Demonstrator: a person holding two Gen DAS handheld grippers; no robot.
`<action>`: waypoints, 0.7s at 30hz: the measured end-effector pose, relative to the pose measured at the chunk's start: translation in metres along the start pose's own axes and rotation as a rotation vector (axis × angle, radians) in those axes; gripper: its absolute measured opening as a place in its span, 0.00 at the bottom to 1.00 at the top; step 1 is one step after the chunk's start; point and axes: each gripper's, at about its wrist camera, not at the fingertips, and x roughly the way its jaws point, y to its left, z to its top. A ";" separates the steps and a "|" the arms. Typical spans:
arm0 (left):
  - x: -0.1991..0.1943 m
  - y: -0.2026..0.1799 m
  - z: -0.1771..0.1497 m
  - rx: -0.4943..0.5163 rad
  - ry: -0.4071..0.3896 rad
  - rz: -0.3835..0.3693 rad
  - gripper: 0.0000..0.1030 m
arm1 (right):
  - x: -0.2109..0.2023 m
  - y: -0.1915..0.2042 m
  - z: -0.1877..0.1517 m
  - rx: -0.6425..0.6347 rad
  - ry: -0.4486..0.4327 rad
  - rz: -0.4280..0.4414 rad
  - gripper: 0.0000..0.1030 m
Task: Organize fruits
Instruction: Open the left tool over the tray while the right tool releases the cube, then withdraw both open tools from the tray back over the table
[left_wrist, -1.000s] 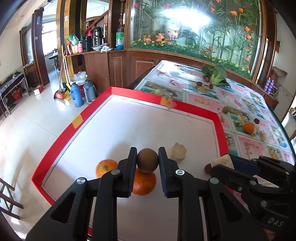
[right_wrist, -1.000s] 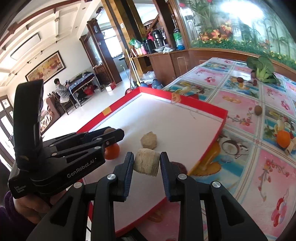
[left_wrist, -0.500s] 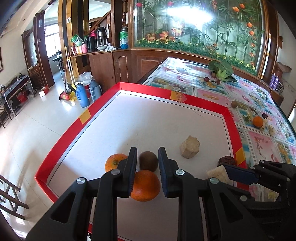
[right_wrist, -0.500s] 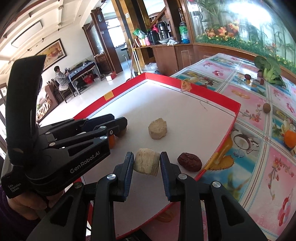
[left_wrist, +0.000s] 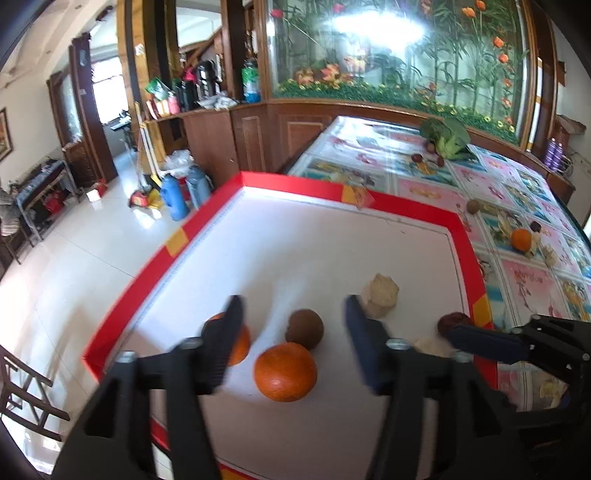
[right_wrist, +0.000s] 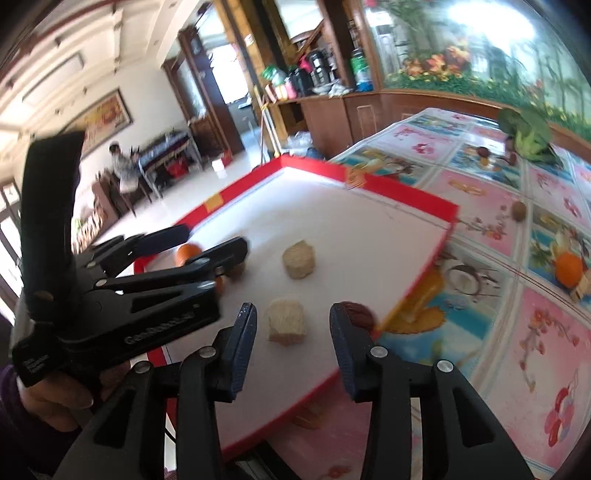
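Note:
A white board with a red border lies on the table. My left gripper is open over it, with a brown kiwi resting between its fingers, touching an orange. A second orange sits partly behind the left finger. My right gripper is open around a beige chunk lying on the board. Another beige chunk lies farther in, and a dark red date sits by the board's right edge.
On the patterned tablecloth to the right lie an orange, a small brown fruit, dates and broccoli. The floor drops off left of the board. The left gripper shows in the right wrist view.
Both grippers have opened. The left one let go of the kiwi, which now rests on the board beside the orange. The right one let go of the beige chunk, now on the board.

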 end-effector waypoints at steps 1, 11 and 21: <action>-0.003 0.001 0.001 0.000 -0.013 0.014 0.73 | -0.008 -0.007 0.000 0.018 -0.024 -0.001 0.39; -0.016 -0.018 0.003 0.023 -0.042 0.013 0.83 | -0.076 -0.078 -0.024 0.161 -0.122 -0.145 0.44; -0.030 -0.088 0.005 0.182 -0.052 -0.080 0.93 | -0.138 -0.154 -0.056 0.308 -0.124 -0.350 0.44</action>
